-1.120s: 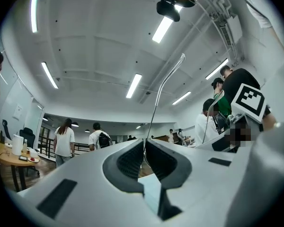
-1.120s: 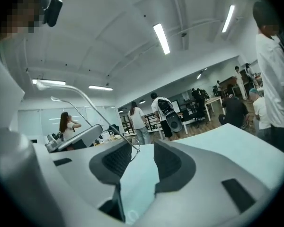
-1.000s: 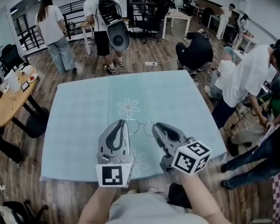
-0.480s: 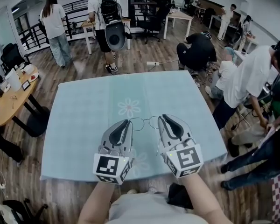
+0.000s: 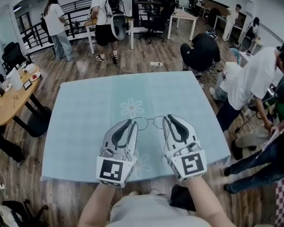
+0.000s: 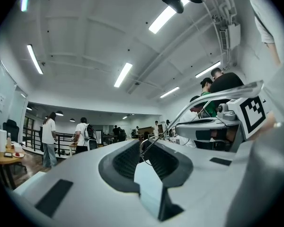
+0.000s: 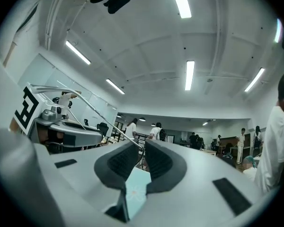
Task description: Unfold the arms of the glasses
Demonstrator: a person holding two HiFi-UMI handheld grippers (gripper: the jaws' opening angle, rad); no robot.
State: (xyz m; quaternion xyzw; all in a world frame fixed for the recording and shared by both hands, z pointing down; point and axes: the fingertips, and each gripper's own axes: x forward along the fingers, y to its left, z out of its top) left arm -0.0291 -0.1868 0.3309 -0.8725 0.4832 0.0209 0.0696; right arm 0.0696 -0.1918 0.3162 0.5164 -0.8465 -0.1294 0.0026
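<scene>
Aloft, glasses (image 5: 154,121) hang over table (image 5: 85,117); well inside its edges.

Outer ends of the glasses (image 5: 142,123) out of sight behind the fingers (image 5: 132,132) of the left gripper (image 5: 128,122) and right gripper (image 5: 170,118)

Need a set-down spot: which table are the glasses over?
The square table with the light blue flowered cloth, right under the glasses. The round wooden table sits off to the left, the white table far back.
</scene>
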